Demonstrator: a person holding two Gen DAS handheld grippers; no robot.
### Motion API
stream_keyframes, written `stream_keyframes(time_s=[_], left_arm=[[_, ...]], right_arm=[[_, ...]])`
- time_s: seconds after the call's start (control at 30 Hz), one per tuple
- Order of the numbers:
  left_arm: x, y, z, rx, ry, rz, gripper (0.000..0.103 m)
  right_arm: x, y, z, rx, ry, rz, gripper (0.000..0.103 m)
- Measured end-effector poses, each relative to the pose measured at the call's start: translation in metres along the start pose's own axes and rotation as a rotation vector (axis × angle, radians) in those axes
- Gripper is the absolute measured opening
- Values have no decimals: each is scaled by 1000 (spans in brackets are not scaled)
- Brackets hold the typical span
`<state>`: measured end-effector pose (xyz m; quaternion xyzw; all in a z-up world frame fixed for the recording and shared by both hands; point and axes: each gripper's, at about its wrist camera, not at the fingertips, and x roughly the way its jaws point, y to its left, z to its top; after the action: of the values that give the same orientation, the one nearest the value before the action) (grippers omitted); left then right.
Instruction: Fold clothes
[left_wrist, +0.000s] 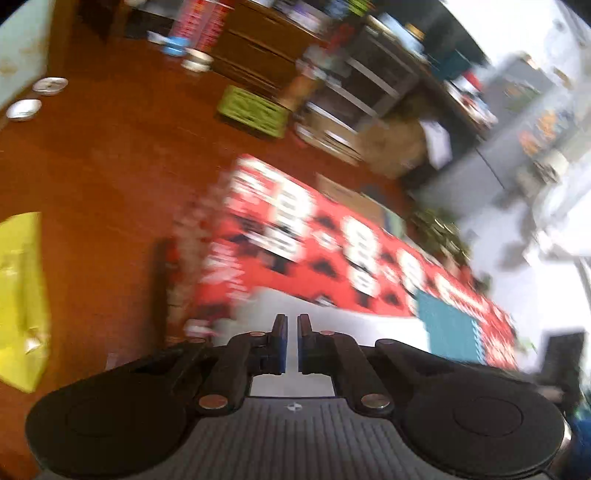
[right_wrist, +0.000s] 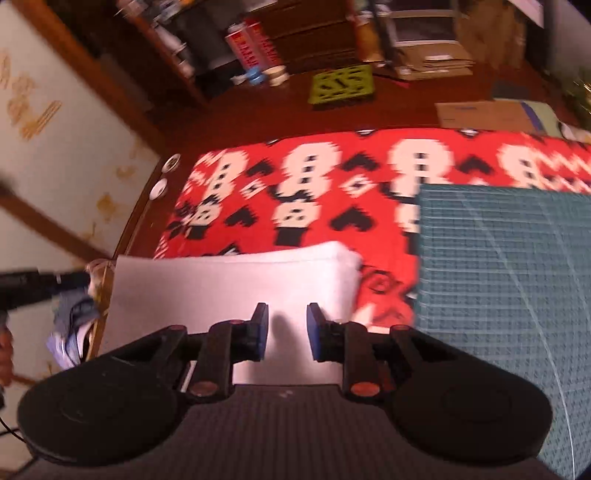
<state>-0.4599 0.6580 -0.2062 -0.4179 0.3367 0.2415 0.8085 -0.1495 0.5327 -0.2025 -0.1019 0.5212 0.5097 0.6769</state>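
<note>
R claw: your right gripper (right_wrist: 287, 332) stands parted, blue pads (right_wrist: 262, 334) w/ a clear gap and nothing between them; it hangs just above the white cloth.
L claw: your left gripper (left_wrist: 292, 341) has its pads nearly together, a thin slit left, no fabric in it; released or clenched on air, can't tell which.
Task's thing: white cloth (right_wrist: 236, 284) lies flat as a tidy rectangle w/ a rounded, thick-looking upper edge, lower centre of the right view; in the left view it shows as a pale slab (left_wrist: 332, 328) beyond the claw.
Why so: judged, the neat outline and thick edge fit a piece already folded; equally a fold midway. Both claws empty fits either.
Surface: red blanket (right_wrist: 314, 184) w/ white and black pattern under the cloth; teal cutting mat (right_wrist: 509, 266) to the right, over the blanket.
Floor: dark red-brown boards; green crate (right_wrist: 341, 86) upper centre; yellow bag (left_wrist: 22, 295) at left edge of the left view.
Room: shelves and cartons along the top, cluttered; left view heavily blurred, so details there are unsure.
</note>
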Motion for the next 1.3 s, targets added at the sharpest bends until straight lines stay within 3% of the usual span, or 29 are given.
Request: stream_keyframes(time_s=[0.13, 0.3, 0.37, 0.4, 0.5, 0.63, 0.8, 1.03, 1.17, 1.3], left_arm=[[46, 0, -5, 33, 91, 52, 3], [44, 10, -3, -28, 70, 36, 3], [39, 10, -3, -47, 58, 30, 2], [36, 9, -2, -55, 50, 24, 2], [28, 1, -1, -49, 38, -3, 4], [30, -4, -15, -35, 107, -35, 4], [26, 1, -46, 42, 180, 37, 3], [-4, 8, -63, 11, 165, 49, 2], [-8, -13, -70, -1, 131, -67, 6], [16, -33, -85, 58, 156, -49, 6]], right_arm=[[29, 0, 3, -3, 35, -34, 18], [42, -28, 17, 48, -31, -78, 6], [48, -41, 25, 73, -42, -97, 9], [49, -46, 30, 89, -40, -106, 15], [35, -47, 36, 95, -64, -71, 15], [15, -20, 17, 44, -11, 13, 15], [7, -6, -36, -6, 112, 37, 15], [-18, -14, -102, -13, 211, 37, 13], [-17, -1, -98, -67, 155, 36, 16], [-15, 13, -93, -120, 98, 35, 16]])
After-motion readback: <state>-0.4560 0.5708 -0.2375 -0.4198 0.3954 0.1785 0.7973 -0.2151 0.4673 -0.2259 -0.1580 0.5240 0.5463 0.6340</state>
